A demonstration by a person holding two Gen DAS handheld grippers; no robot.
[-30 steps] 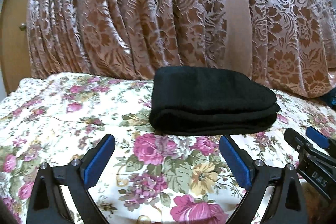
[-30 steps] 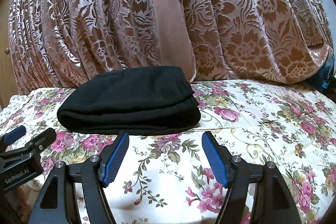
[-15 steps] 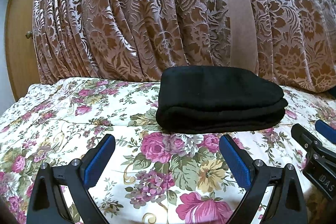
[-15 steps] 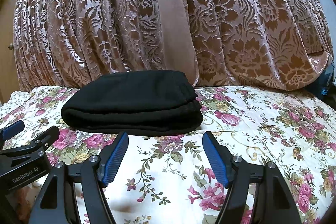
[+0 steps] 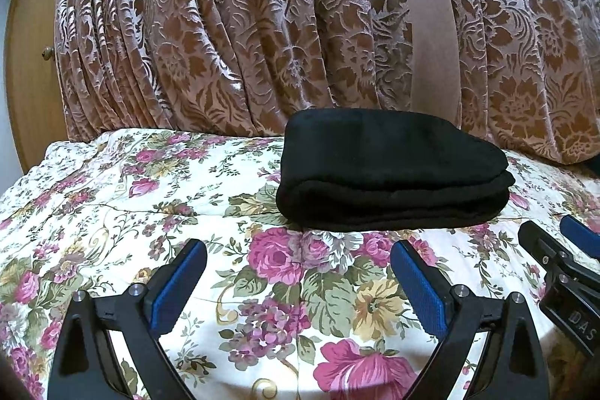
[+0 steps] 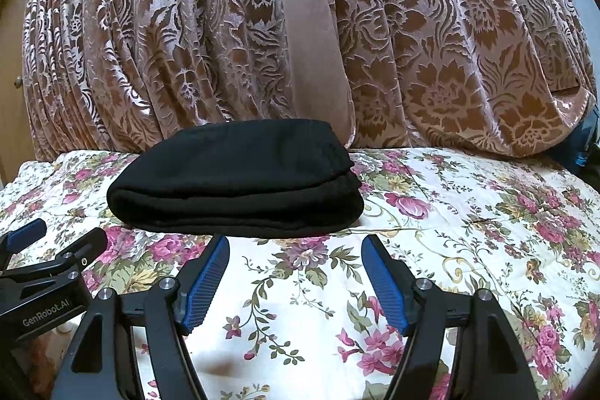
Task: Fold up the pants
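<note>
Nothing moved: pants (image 5: 390, 171) beyond open jaws.

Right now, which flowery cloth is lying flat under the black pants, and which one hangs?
The cream bedspread with pink roses lies flat under the pants; the brown curtain hangs behind.

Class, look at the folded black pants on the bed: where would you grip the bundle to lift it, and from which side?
Grip the folded black pants at the rounded fold edge facing the camera, coming in level from the near side; there the stacked layers probably pinch together.
</note>
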